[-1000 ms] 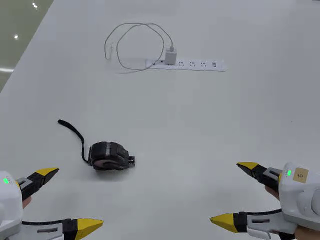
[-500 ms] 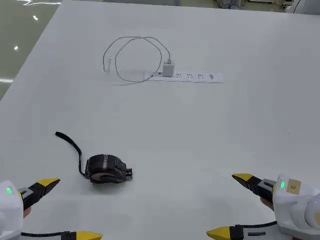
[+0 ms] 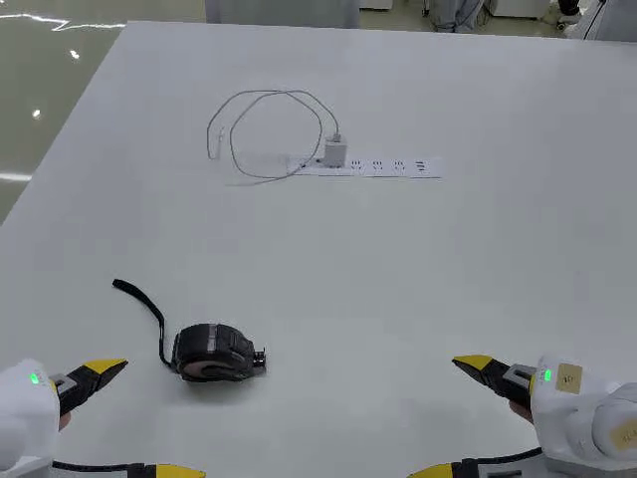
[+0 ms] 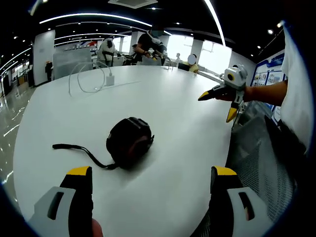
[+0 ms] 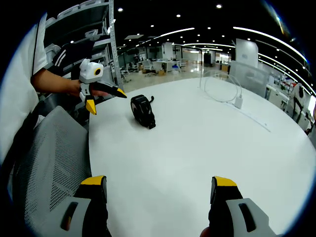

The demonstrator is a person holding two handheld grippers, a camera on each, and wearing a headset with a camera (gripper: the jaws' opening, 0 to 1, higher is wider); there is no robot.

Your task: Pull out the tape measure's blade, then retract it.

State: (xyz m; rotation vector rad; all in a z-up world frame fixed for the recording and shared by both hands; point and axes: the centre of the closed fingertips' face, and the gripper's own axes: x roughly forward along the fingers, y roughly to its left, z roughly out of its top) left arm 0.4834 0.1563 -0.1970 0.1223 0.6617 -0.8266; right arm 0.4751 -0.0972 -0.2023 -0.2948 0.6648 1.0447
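Your left gripper (image 4: 152,172) and right gripper (image 5: 159,180) both hold their fingers wide apart, gripping nothing. The tape measure (image 3: 217,353) lies on the tabletop (image 3: 418,269) toward its near-left corner, just ahead of your left gripper, blade not pulled out

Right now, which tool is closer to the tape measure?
The left tool, lower left in the head view: the tape measure lies just ahead of it; the right tool is much farther off.

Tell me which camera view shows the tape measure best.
The left gripper view: the tape measure lies close and large, its strap plain. The head view shows it smaller from above; the right gripper view, small and far.
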